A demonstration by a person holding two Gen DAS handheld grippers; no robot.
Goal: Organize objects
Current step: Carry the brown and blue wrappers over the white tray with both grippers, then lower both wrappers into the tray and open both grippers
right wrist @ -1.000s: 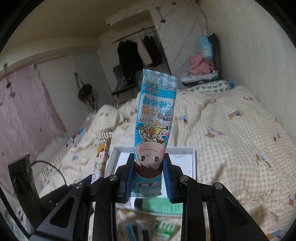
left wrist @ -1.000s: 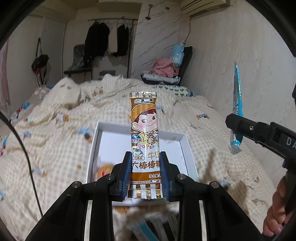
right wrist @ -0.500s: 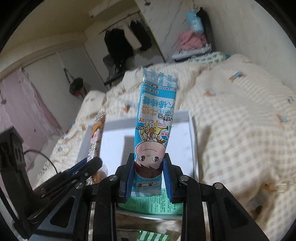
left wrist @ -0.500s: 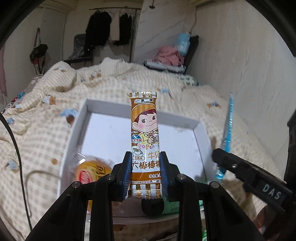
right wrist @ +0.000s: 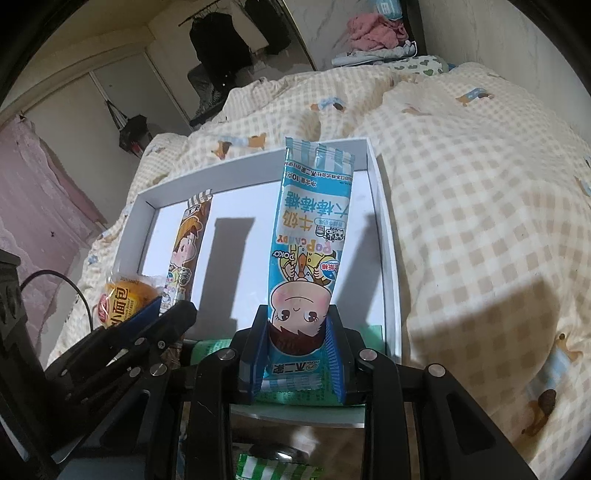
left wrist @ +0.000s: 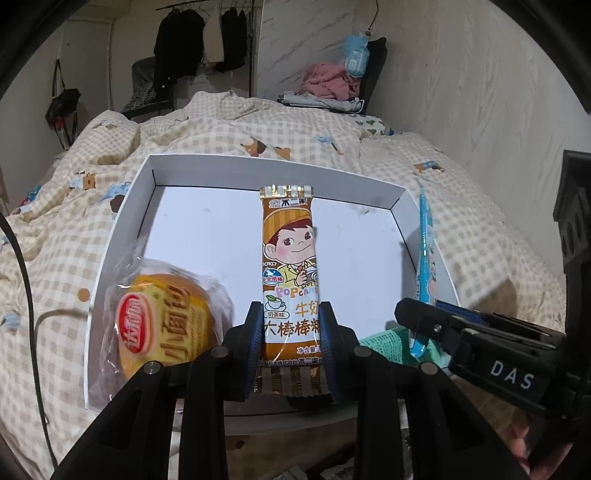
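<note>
Home bedroom: bed with checked quilt point(left wrist: 461, 206), clothes rail point(left wrist: 199, 33), chair piled with laundry point(left wrist: 332, 81).

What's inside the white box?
The white box holds a wrapped yellow bun at its left near corner and a green packet at the near edge. The grippers hide part of the packet and the near floor; elsewhere the floor is bare.

A brown foil candy wrapper point(left wrist: 289, 280) printed with a cartoon child stands upright above the shallow white cardboard box point(left wrist: 125, 218), near its front edge. A pale blue candy wrapper point(right wrist: 312, 240) of the same long shape stands inverted toward the box's right wall. A round yellow bun in clear plastic point(left wrist: 166, 321) lies in the front left corner. A green mesh-patterned packet point(left wrist: 384, 345) lies along the front edge.
</note>
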